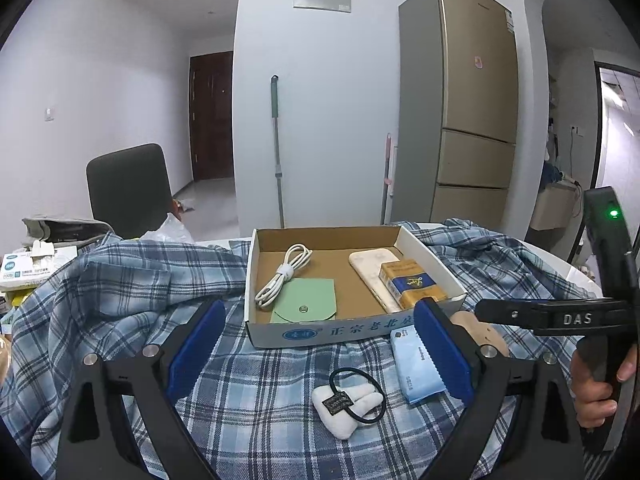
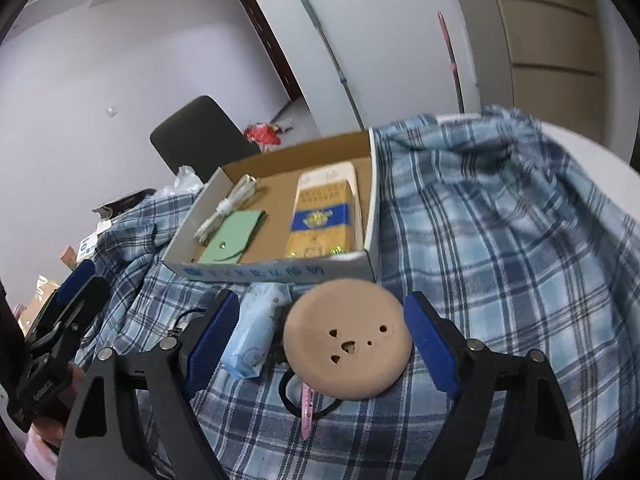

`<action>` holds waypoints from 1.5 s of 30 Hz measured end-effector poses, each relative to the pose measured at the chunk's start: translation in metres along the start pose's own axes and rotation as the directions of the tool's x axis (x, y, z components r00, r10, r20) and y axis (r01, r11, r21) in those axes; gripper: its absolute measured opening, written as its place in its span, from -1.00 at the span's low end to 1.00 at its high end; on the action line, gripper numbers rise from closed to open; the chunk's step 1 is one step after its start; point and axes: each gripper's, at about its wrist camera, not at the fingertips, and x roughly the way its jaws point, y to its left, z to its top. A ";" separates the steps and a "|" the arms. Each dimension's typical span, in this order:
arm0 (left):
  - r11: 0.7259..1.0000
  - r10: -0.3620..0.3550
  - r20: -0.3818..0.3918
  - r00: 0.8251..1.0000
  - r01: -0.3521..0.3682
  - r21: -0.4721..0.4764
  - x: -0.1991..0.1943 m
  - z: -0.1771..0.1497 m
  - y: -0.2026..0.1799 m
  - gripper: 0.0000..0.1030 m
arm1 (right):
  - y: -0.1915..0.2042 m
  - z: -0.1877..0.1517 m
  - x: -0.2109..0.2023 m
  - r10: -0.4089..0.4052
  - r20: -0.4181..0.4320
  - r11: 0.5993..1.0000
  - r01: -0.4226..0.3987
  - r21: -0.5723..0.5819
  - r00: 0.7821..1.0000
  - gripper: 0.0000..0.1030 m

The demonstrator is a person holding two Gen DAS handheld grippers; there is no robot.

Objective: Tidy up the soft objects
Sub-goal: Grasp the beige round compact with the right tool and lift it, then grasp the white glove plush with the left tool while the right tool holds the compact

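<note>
An open cardboard box [image 1: 436, 258] sits on a blue plaid cloth [image 1: 132, 292] and holds a white cable [image 1: 282, 276], a green pouch [image 1: 308, 302], a phone [image 1: 372, 276] and a yellow-blue pack [image 1: 412, 282]. In front of it lie a white plush tooth [image 1: 348, 402] with a black hair tie [image 1: 360, 394], and a light blue tissue pack [image 1: 414, 364]. My left gripper [image 1: 320, 356] is open above them. My right gripper [image 2: 320, 344] is open around a round tan puff [image 2: 348, 340]. The tissue pack [image 2: 258, 334] lies left of the puff. A pink pen [image 2: 307, 410] lies under the puff.
A dark chair [image 1: 128, 188] stands behind the table at the left. Boxes and papers [image 1: 36, 262] pile at the far left. A gold fridge [image 1: 472, 112] and a mop [image 1: 278, 148] stand by the back wall. The box [image 2: 372, 216] also shows in the right wrist view.
</note>
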 end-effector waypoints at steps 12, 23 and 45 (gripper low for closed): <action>1.000 0.003 -0.007 1.000 -0.003 0.010 0.003 -0.001 -0.003 0.88 | -0.014 -0.003 0.023 0.033 -0.102 0.997 -0.026 0.073 0.994 0.59; 1.000 0.002 -0.029 1.000 -0.002 -0.006 0.006 -0.003 0.000 0.88 | -0.018 -0.006 0.033 -0.009 -0.146 0.997 0.020 0.074 0.989 0.61; 1.000 0.001 -0.039 0.999 -0.001 -0.006 0.008 -0.004 0.000 0.88 | 0.068 -0.025 0.020 -0.142 -0.091 0.899 0.090 -0.429 0.986 0.56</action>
